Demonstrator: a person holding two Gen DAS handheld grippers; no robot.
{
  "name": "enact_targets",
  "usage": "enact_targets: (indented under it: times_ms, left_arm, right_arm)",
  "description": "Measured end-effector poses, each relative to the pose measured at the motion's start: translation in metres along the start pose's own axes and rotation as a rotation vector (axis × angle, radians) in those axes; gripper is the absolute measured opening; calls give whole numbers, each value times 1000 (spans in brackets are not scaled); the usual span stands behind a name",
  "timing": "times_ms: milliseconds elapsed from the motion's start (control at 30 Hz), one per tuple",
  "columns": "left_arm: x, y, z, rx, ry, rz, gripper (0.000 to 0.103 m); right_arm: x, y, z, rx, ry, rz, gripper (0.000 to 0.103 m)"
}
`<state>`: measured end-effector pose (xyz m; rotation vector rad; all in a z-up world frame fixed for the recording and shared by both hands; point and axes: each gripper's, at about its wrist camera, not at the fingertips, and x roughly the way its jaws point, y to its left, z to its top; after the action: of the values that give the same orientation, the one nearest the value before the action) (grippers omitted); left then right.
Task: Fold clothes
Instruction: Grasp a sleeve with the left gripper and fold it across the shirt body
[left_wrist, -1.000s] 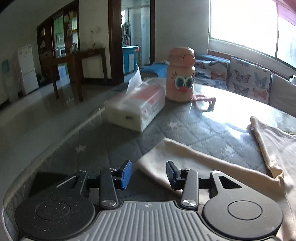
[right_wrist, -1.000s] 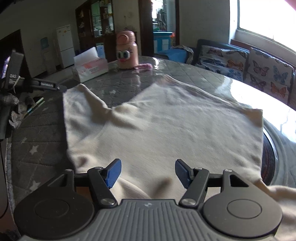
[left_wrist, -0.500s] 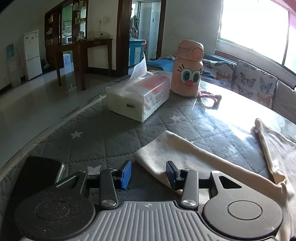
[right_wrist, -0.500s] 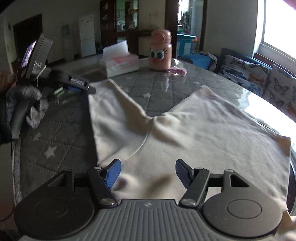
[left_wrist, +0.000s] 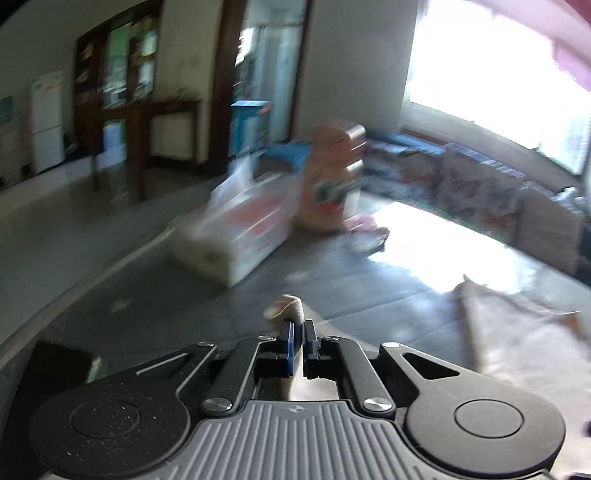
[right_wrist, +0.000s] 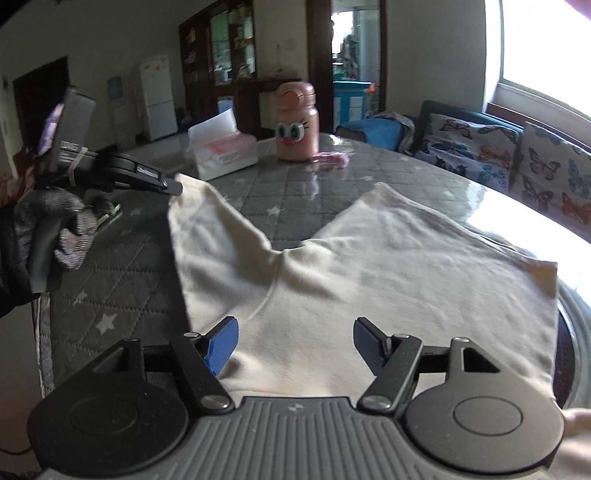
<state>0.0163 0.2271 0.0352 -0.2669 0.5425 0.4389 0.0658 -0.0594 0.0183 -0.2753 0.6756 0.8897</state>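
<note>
A cream pair of shorts (right_wrist: 369, 266) lies spread on the grey quilted table (right_wrist: 122, 258). My left gripper (left_wrist: 298, 328) is shut on the hem corner of one leg (left_wrist: 291, 308); the right wrist view shows that gripper (right_wrist: 173, 188) pinching the corner at the far left, slightly lifted. The rest of the shorts (left_wrist: 517, 332) shows blurred at the right of the left wrist view. My right gripper (right_wrist: 295, 339) is open and empty, low over the waist end of the shorts.
A tissue box (right_wrist: 225, 151) and a pink cartoon bottle (right_wrist: 297, 122) stand at the far side of the table, with a pink strap (right_wrist: 332, 158) beside the bottle. A dark phone (left_wrist: 62, 362) lies near the left edge. A butterfly-print sofa (right_wrist: 517, 158) is behind.
My left gripper has closed on the leg hem corner and is moving, blurring its view. The right gripper stays open over the waist.
</note>
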Motion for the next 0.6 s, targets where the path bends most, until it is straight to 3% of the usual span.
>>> enact_targets:
  times_ms: [300, 433, 600]
  left_arm:
    - [-61, -100, 9, 119, -91, -377, 4]
    - [-72, -144, -3, 180, -69, -511, 4]
    - [-68, -185, -27, 254, 1, -620, 5]
  right_arm:
    - [-25, -44, -13, 145, -33, -69, 69]
    - [-34, -63, -22, 212, -46, -92, 67]
    - [-41, -79, -37, 258, -36, -127, 65]
